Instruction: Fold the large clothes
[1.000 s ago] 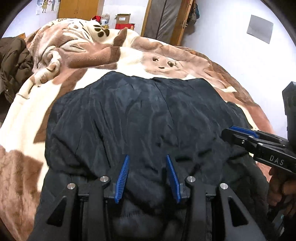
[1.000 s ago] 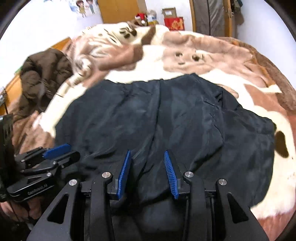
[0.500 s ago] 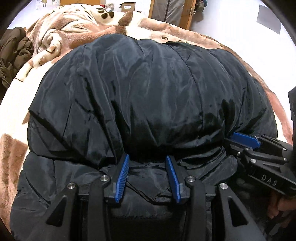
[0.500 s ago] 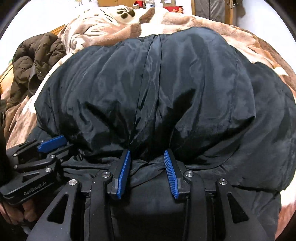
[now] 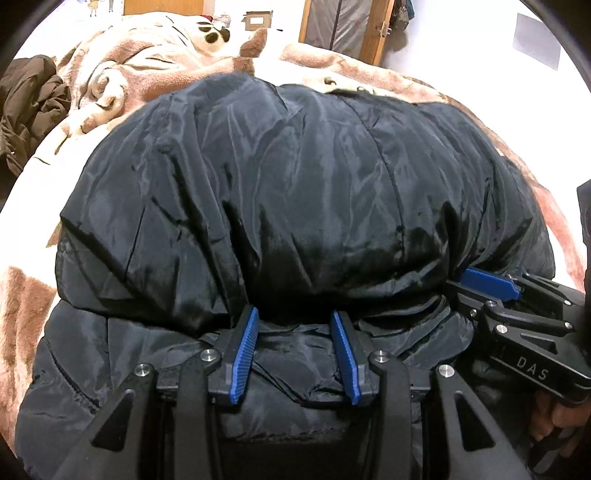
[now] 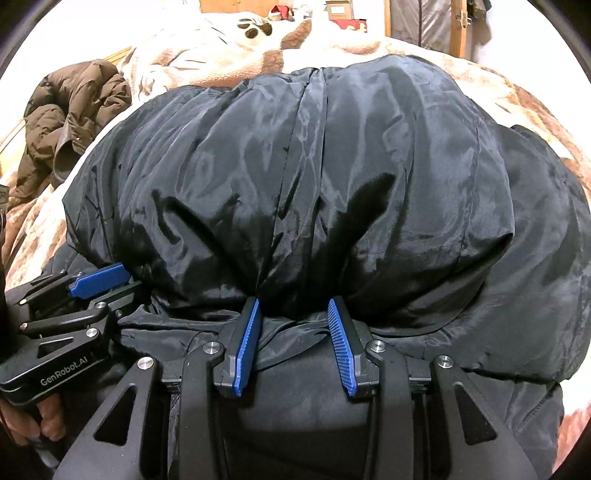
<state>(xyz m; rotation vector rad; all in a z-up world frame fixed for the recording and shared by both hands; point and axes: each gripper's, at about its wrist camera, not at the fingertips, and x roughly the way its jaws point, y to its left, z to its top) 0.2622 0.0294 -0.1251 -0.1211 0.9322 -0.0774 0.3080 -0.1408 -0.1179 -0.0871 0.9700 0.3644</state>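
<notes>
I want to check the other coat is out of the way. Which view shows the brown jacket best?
The right wrist view: the brown jacket lies crumpled on the blanket, apart from the black coat. In the left wrist view it is partly cut off by the lens edge.

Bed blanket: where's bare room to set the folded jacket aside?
Free: blanket between black jacket and brown coat; also beyond the jacket toward the door, and along its right edge in the right wrist view. Crowded: near edge, where both grippers clamp jacket fabric.
</notes>
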